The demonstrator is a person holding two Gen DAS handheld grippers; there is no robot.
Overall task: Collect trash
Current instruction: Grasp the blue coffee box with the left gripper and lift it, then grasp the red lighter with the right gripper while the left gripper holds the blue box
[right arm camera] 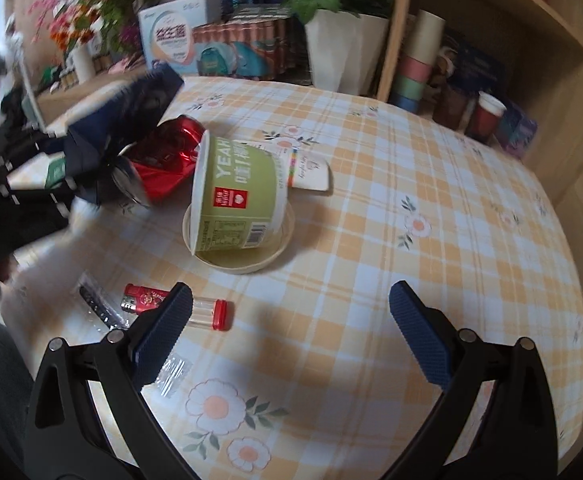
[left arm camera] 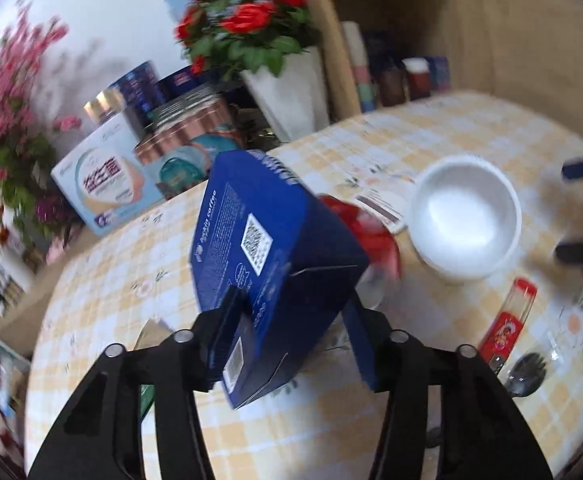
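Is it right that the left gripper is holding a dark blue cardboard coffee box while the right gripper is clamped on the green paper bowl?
Not quite. The left gripper does hold the dark blue cardboard coffee box, but the right gripper is open and empty. The right wrist view shows the green paper bowl lying beyond its fingers, untouched.

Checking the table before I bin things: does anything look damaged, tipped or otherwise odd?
Yes. The green paper noodle bowl lies tipped on its side against its round lid. Behind it, the red drink can is crushed and lying down. The left gripper holds a blue coffee box at a tilt.
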